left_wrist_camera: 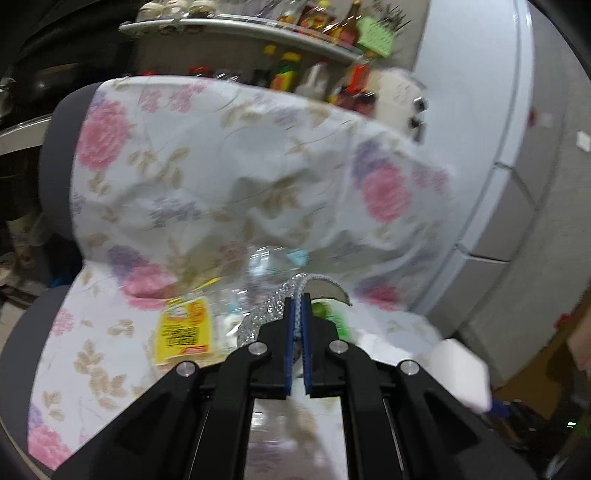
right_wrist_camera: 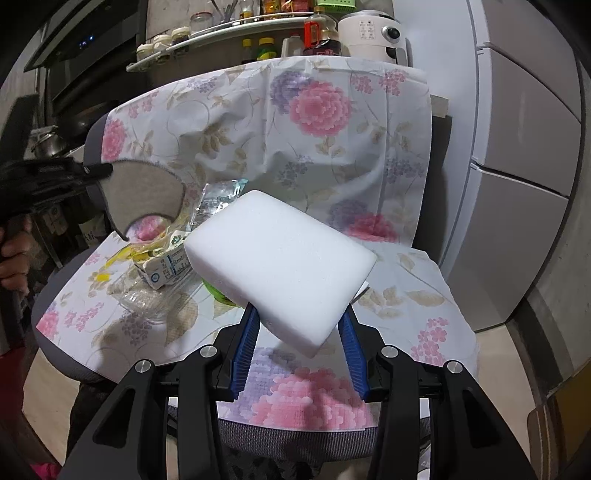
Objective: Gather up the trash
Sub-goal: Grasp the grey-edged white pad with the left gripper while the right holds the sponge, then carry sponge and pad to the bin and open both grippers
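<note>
My right gripper (right_wrist_camera: pixel 299 325) is shut on a white foam block (right_wrist_camera: pixel 277 266) and holds it above the chair seat; the block also shows in the left wrist view (left_wrist_camera: pixel 463 373). My left gripper (left_wrist_camera: pixel 298 314) is shut on a round silvery scouring pad (left_wrist_camera: pixel 273 306), seen from the right wrist view as a grey disc (right_wrist_camera: pixel 144 192) held over the seat's left side. On the floral cloth (right_wrist_camera: pixel 332 147) lie a crumpled milk carton (right_wrist_camera: pixel 166 266), a yellow wrapper (left_wrist_camera: pixel 183 330), clear plastic packaging (right_wrist_camera: pixel 147 299) and a green item (left_wrist_camera: pixel 328 314).
The cloth covers a grey office chair (right_wrist_camera: pixel 59 291). A white refrigerator (right_wrist_camera: pixel 517 184) stands to the right. Behind are shelves with bottles and jars (right_wrist_camera: pixel 258 48) and a white kettle (right_wrist_camera: pixel 369 33). A hand (right_wrist_camera: pixel 13 254) holds the left gripper at far left.
</note>
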Tool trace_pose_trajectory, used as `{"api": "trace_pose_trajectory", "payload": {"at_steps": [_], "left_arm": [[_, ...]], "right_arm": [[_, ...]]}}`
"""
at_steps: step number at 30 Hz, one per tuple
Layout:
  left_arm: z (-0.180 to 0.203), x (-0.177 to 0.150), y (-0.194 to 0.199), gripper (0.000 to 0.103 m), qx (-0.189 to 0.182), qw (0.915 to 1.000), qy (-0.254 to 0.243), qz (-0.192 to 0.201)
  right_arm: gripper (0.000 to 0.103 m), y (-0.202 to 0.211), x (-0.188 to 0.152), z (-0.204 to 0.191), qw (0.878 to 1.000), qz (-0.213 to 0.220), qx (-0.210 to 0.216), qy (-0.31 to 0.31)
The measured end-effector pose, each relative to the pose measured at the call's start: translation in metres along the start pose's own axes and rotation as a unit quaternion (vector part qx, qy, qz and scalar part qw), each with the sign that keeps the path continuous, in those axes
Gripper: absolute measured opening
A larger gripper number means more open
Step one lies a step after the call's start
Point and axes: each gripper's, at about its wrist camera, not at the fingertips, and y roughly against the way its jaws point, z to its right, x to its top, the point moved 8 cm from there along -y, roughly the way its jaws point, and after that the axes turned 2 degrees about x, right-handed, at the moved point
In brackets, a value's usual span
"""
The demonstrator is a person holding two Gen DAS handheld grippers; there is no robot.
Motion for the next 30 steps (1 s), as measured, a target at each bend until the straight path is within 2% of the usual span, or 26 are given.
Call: {"api": "trace_pose_trajectory", "payload": {"at_steps": [4, 8, 14, 17, 24, 30], "left_arm": [[0.026, 0.005, 0.004, 0.002, -0.023, 0.9995, -0.022, 0.010], [0.050, -0.006, -0.002, 0.002, -0.031, 0.9987, -0.040, -0.007], [0.090, -0.059, -0.009, 0.002, -0.055, 0.9953, -0.067, -0.042], [0.114, -0.087, -0.007, 0.002, -0.082, 0.9917, -0.081, -0.057], [0.188, -0.144, 0.002, 0.002, -0.158, 0.9763, -0.124, -0.080], [0.263, -0.178, 0.019, 0.002, -0.225, 0.9548, -0.179, -0.076]], "right_arm": [[0.044, 0.007, 0.000, 0.004, 1.000, 0.005, -0.005, -0.004], [0.044, 0.014, -0.003, 0.017, 1.000, 0.008, -0.019, -0.012], [0.044, 0.035, -0.017, 0.048, 0.998, 0.005, -0.056, -0.030], [0.044, 0.049, -0.033, 0.063, 0.996, -0.004, -0.082, -0.036], [0.044, 0.103, -0.078, 0.111, 0.984, -0.026, -0.168, -0.055], [0.045, 0.159, -0.116, 0.160, 0.965, -0.027, -0.239, -0.101]]}}
